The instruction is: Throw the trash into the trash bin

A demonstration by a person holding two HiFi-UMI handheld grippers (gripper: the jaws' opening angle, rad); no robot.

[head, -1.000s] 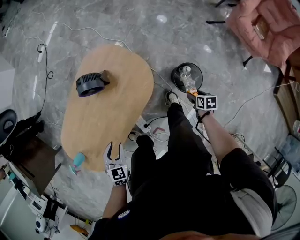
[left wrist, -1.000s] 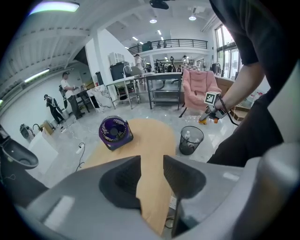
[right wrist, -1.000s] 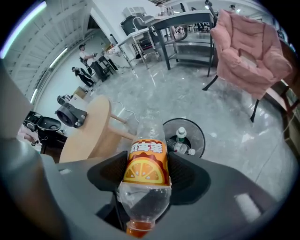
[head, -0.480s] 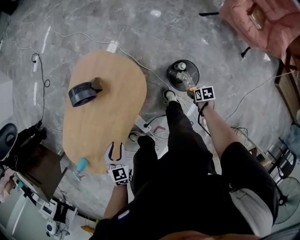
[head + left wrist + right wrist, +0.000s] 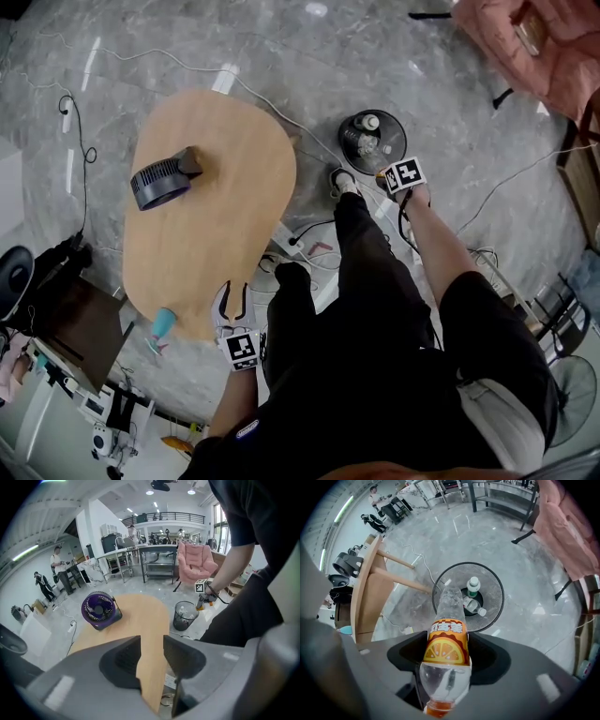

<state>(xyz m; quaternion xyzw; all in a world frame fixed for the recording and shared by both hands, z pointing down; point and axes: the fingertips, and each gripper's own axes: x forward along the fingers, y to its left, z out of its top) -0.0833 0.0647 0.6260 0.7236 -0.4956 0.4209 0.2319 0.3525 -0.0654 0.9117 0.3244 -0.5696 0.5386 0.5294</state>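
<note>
At the table's [image 5: 216, 234] near edge the left tongs [image 5: 152, 641] are hanging released, their jaws standing apart with only the bare wooden top showing between them. Just to their left, a small teal thing [image 5: 162, 322] is sitting at that same near edge; what it is cannot be told. To the right, off the table's right edge and above the grey floor [image 5: 469, 122], the right tongs [image 5: 446, 654] are pointing steeply down and grasping a clear plastic bottle [image 5: 448, 606] by its orange-fruit label, the jaws pressing on both sides of it, its orange end lying nearest the camera and its other end aiming at the trash bin [image 5: 490, 616]. That black mesh bin is standing on the floor just beyond the tongs, well clear of the table's right edge, and two bottles [image 5: 473, 586] are already lying inside it. Farther out, a dark round fan [image 5: 161, 180] with a purple centre is sitting on the table toward its far left edge. Beyond the bin, a pink armchair [image 5: 194, 566] is standing on the floor.
</note>
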